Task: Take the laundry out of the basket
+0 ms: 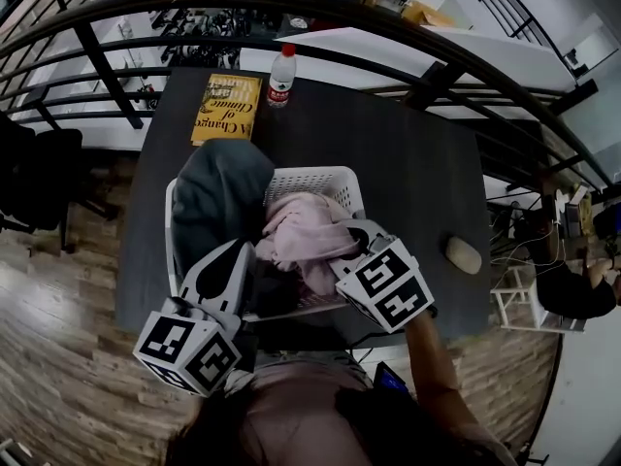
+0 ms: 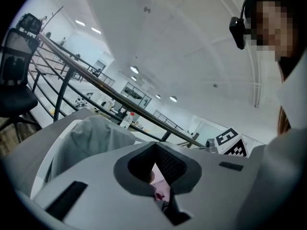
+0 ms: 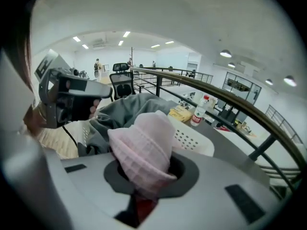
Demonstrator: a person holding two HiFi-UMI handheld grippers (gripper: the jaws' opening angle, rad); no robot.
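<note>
Two grippers hung over the white basket on the table. The right gripper had its jaws clamped on the pink garment, held above the rim. The left gripper had its jaws tip to tip.

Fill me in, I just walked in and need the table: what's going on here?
A person holds a gripper in each hand over a white basket on a dark table. The right gripper has its jaws shut on a pink cloth, bunched over the basket. A grey garment is draped over the basket's far left side. The left gripper sits at the basket's near left, jaws together, with nothing clearly in them. The laundry is not out yet.
</note>
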